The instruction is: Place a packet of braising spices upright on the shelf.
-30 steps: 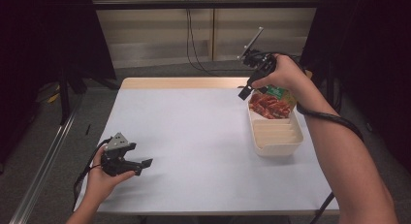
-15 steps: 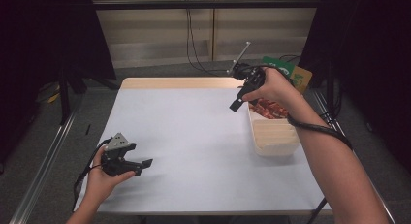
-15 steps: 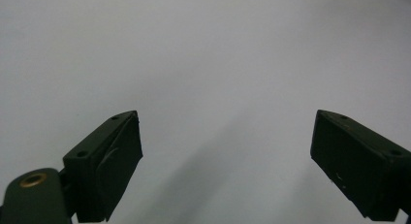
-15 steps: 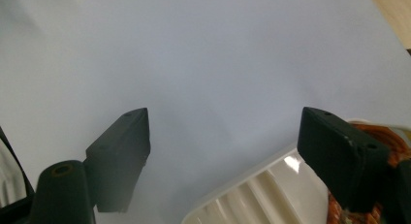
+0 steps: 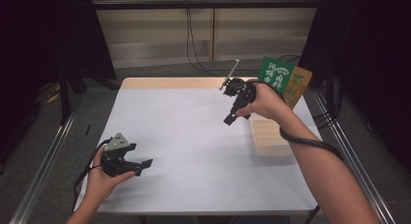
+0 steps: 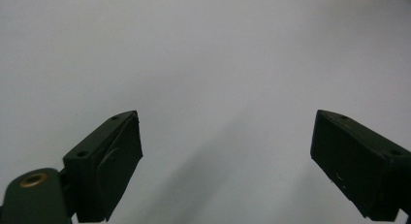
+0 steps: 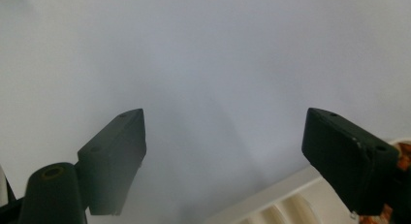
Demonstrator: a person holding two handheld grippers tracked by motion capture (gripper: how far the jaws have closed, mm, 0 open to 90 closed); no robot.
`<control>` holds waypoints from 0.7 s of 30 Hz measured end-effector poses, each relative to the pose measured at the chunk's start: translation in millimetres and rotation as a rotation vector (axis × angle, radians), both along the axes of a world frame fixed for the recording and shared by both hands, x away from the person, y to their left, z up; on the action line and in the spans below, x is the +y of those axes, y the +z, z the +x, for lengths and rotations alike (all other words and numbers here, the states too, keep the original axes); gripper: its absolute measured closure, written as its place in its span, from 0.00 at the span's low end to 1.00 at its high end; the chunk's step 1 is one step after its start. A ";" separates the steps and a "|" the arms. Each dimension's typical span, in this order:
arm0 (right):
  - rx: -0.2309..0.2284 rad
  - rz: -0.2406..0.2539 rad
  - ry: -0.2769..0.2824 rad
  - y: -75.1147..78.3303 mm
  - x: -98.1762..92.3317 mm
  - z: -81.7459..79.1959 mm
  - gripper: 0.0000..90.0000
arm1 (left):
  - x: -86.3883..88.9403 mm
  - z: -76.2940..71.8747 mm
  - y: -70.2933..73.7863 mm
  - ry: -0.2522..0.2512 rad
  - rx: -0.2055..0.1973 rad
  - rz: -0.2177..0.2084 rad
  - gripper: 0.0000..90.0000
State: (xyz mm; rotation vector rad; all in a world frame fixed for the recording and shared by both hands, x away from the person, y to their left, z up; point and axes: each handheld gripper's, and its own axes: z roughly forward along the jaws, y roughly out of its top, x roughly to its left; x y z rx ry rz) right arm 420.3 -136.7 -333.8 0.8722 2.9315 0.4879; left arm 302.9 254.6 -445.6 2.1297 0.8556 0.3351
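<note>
We see a white table [image 5: 194,151] with a wooden far edge. A cream tray [image 5: 271,139] lies on it just below the right gripper [image 5: 231,118]; bare tabletop spreads before the left gripper [image 5: 145,163].

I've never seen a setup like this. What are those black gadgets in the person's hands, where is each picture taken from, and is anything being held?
No robot here: a person at a white table holds a hand-worked two-jaw gripper in each hand. The high view looks down from above the person's side. The left gripper rests near the table's near-left corner; the right gripper hangs over the table beside a cream ribbed tray. Behind that hand stand a green packet and an orange one. The other two pictures come from cameras riding on the grippers, looking along their black jaws. Both pairs stand wide apart with nothing between them; the right ones have just been opening.
</note>
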 end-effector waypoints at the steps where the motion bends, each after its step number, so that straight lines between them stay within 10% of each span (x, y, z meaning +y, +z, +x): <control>1: -0.001 0.004 0.005 -2.1 2.3 -1.8 0.17 | 0.0 0.0 0.0 0.001 -0.001 0.000 0.12; 21: -0.061 0.118 0.034 -60.4 29.8 -38.1 0.16 | -3.0 1.1 -2.6 0.004 0.004 0.007 0.12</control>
